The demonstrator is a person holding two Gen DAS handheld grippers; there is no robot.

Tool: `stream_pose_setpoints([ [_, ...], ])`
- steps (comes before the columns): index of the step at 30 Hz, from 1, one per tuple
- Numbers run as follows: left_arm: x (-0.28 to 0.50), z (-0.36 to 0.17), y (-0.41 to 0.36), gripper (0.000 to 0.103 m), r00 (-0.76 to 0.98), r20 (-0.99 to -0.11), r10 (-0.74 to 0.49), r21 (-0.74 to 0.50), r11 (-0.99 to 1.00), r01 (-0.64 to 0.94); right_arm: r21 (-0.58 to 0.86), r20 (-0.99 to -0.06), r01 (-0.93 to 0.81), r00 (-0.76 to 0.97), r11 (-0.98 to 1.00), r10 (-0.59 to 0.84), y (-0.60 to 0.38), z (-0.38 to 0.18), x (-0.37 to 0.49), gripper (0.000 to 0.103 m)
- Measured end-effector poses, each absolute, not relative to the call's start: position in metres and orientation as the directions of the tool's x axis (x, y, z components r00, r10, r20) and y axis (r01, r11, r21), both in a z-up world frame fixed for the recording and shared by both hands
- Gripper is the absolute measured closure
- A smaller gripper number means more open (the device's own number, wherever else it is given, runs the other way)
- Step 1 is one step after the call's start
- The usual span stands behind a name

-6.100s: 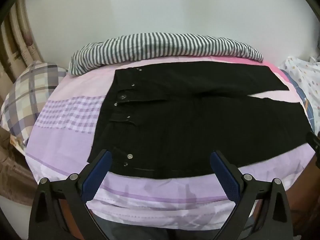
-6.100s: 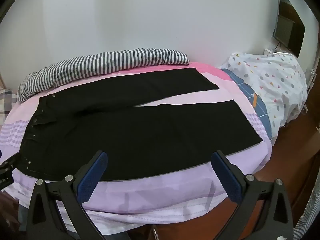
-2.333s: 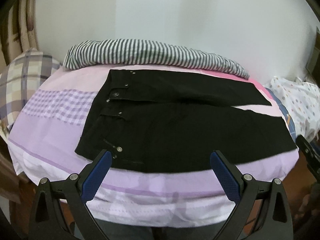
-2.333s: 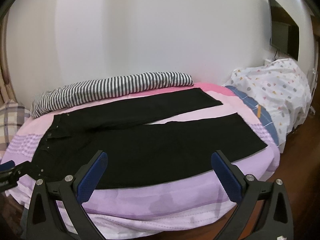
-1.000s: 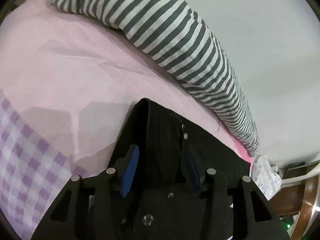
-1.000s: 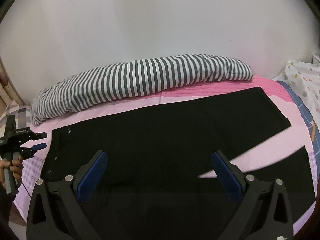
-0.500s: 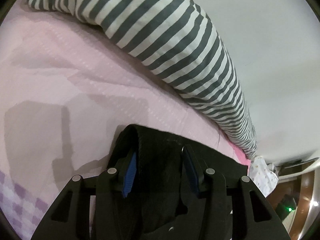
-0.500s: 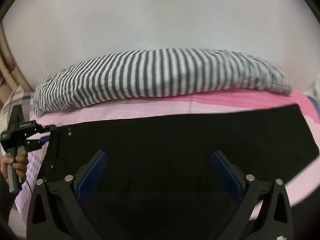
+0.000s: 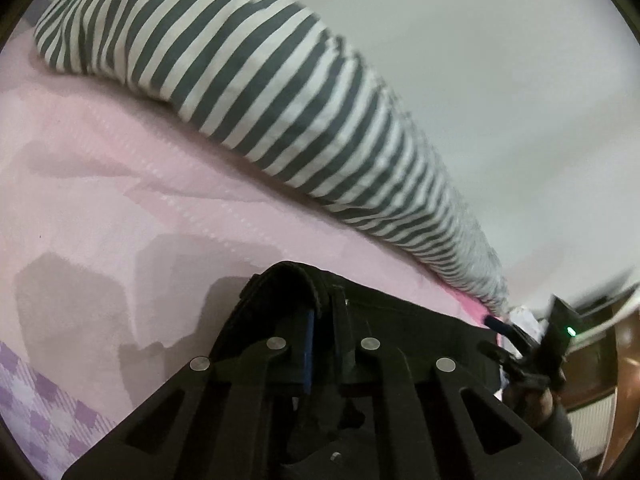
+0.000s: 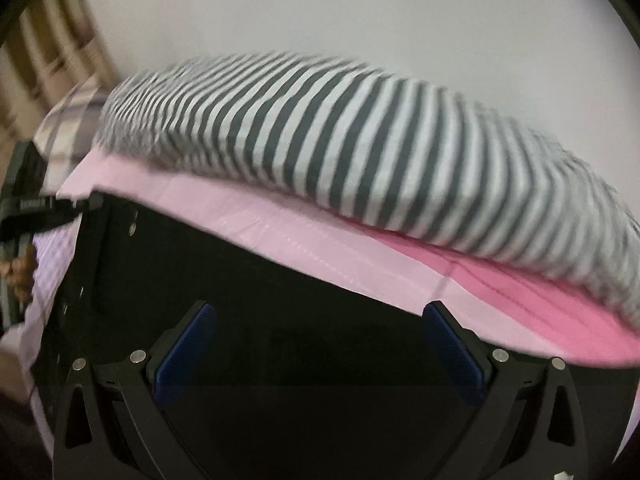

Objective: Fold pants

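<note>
Black pants [image 10: 248,304] lie flat on the pink bed sheet [image 10: 280,236], waistband at the left. My left gripper [image 9: 322,332] is shut on the far corner of the waistband [image 9: 288,284], which bunches up between its jaws. It also shows at the left edge of the right wrist view [image 10: 52,204]. My right gripper [image 10: 320,344] is open and low over the far pant leg, with the leg's far edge just ahead of its blue pads [image 10: 188,344]. The right gripper shows in the left wrist view [image 9: 532,348] at the far right.
A long grey-and-white striped bolster [image 10: 360,152] lies along the wall just beyond the pants; it also shows in the left wrist view [image 9: 280,96]. A plaid pillow [image 10: 76,116] sits at the left. The sheet turns to purple check [image 9: 48,412] near the front.
My left gripper has closed fully on the waistband corner. My right gripper has moved forward and down toward the far edge of the pant leg, still open.
</note>
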State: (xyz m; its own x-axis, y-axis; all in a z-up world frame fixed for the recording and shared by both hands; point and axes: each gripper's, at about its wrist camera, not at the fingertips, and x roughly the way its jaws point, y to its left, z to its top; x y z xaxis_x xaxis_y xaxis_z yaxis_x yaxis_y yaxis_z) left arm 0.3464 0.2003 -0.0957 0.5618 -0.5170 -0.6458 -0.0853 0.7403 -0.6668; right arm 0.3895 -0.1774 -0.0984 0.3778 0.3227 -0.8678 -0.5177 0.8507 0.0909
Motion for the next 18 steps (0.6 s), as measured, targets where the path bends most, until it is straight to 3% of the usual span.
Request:
stream_pose_setpoints([
  [8,0.322,-0.067,0.196,0.096,0.609,-0.511,-0.606,-0.722,0.688,0.078,0.231,-0.915,-0.681,0.091,0.695,0.393,-0.173,-0.107,0.436,0.002],
  [12,0.316,-0.060,0.191,0.097,0.615,-0.478,-0.628,-0.727,0.675,0.125,0.296,-0.918,-0.724,-0.037,0.623,0.394,-0.164,-0.113,0.457,0.016],
  [18,0.304,-0.053,0.194,0.097,0.627,-0.411,-0.662,-0.762,0.627,0.162,0.379,-0.905,-0.747,-0.177,0.547,0.386,-0.153,-0.130,0.472,0.017],
])
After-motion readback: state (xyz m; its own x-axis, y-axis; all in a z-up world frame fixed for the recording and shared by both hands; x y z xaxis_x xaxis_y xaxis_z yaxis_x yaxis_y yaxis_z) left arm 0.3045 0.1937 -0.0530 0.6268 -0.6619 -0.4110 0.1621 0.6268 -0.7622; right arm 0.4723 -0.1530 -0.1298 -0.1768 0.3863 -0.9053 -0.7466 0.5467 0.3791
